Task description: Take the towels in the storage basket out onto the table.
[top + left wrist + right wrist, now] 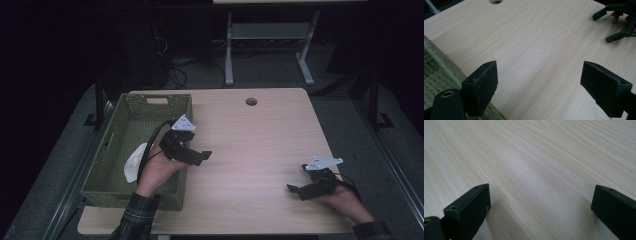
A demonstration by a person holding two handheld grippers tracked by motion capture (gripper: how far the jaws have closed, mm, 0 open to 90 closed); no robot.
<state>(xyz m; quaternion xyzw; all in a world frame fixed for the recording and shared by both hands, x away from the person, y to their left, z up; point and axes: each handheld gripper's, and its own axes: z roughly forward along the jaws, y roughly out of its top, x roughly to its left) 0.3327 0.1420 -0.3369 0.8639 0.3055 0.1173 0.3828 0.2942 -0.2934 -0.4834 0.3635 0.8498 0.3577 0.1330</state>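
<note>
High view showed our left gripper (197,156) wide open, empty, beside the green perforated plastic basket (107,165), our right gripper (300,190) agape, empty, over the pale wooden table (260,130).

A lab — bare desk (260,135), tangled floor cables (175,75), dark surroundings.

Basket (150,107) is set on table (260,135) at left edge, w/ cloth (134,162) laid inside. Left gripper (202,156) is held just right of basket; right gripper (296,190) near front right.
</note>
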